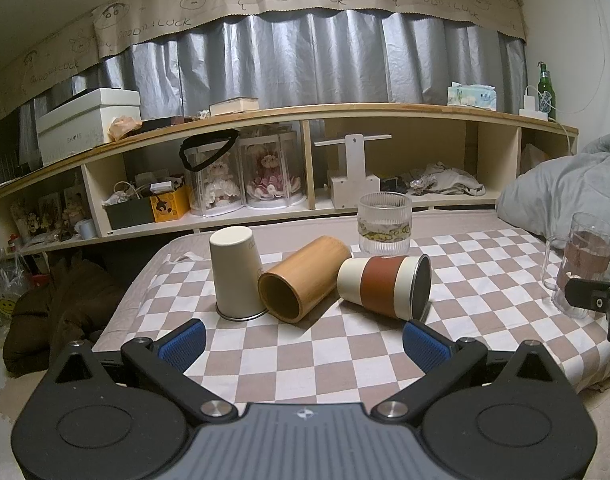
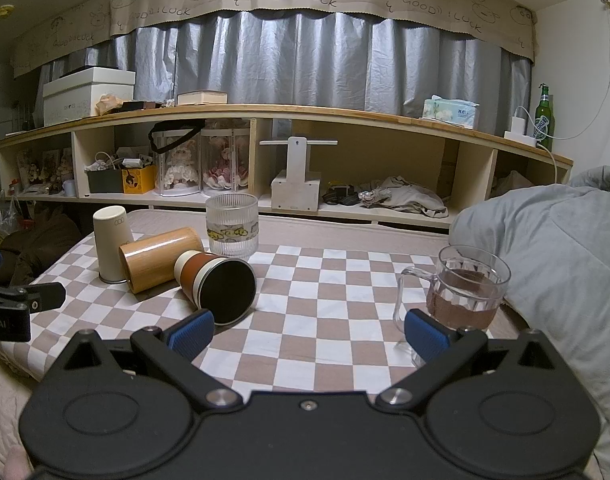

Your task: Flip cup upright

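Nothing is being held yet; this looks like the approach step, with both tools hanging at the near edge of the checked cloth (image 1: 305,356). The left gripper (image 1: 303,344) is sitting with its jaws spread wide and empty, and the right gripper (image 2: 309,334) is likewise gaping with nothing between its blue pads (image 2: 191,334).

Three cups are waiting to be righted. A white cup (image 1: 235,276) is standing mouth-down on the cloth. Touching it, a wooden cup (image 1: 303,278) is lying on its side with its open mouth turned toward the left camera. Just beside that, a banded cup (image 1: 385,286), cream with a brown sleeve, is lying on its side too, its dark end pointing toward the right gripper; whether that dark disc is a lid or the shadowed inside is hard to tell from here. A ribbed glass (image 1: 384,222) is standing upright behind them, and a glass mug (image 2: 463,294) is standing upright near the right gripper's right pad.

The banded cup is lying nearest to both tools, so it is probably the first target. The next move is calling for a gripper to reach forward, close across the cup's round body, lift it clear of the wooden cup, and rotate it until the mouth is facing up. Care is needed, since a lying cup may roll on the soft cloth.
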`<move>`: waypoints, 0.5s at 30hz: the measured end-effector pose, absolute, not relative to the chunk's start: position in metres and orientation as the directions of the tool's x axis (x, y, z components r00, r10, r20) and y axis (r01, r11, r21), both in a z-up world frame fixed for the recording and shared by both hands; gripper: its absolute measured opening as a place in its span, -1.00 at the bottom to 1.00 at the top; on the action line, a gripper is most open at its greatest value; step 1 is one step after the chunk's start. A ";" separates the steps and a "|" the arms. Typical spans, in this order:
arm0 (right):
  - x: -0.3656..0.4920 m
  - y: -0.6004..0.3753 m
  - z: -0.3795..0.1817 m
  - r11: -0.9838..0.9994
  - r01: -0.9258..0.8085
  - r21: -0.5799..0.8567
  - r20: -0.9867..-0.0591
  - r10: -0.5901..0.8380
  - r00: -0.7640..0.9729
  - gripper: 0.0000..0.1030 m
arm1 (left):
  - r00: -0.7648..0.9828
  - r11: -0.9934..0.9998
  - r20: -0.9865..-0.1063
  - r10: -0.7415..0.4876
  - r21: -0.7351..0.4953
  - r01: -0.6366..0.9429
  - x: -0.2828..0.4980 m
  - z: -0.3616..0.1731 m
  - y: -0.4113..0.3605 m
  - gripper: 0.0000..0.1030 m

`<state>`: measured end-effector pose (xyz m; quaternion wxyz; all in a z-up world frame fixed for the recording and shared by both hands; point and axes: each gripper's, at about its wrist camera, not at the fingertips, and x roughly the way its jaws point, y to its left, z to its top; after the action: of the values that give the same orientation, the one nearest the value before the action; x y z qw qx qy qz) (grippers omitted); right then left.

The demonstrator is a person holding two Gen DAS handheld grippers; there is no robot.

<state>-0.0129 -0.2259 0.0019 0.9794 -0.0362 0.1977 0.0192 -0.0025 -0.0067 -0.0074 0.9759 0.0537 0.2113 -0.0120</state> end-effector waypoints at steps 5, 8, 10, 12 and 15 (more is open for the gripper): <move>-0.013 -0.226 0.002 0.997 -0.053 -0.062 -0.388 0.025 0.921 0.99 | 0.910 0.994 -0.415 -0.002 0.100 0.047 -0.002 -0.007 -0.007 1.00; -0.013 -0.226 0.002 0.997 -0.053 -0.062 -0.389 0.025 0.921 0.99 | 0.910 0.994 -0.415 -0.001 0.100 0.047 -0.002 -0.007 -0.007 1.00; -0.013 -0.226 0.002 0.997 -0.054 -0.062 -0.389 0.026 0.921 0.99 | 0.910 0.994 -0.415 -0.001 0.100 0.047 -0.002 -0.007 -0.007 1.00; -0.013 -0.226 0.002 0.997 -0.054 -0.062 -0.389 0.026 0.921 0.99 | 0.910 0.994 -0.415 -0.001 0.100 0.047 -0.002 -0.007 -0.007 1.00; -0.013 -0.226 0.002 0.997 -0.054 -0.062 -0.389 0.026 0.921 0.99 | 0.909 0.994 -0.416 -0.001 0.100 0.047 -0.002 -0.007 -0.007 1.00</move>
<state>-0.0132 -0.2257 0.0018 0.9793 -0.0357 0.1980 0.0204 -0.0021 -0.0065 -0.0071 0.9756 0.0540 0.2124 -0.0123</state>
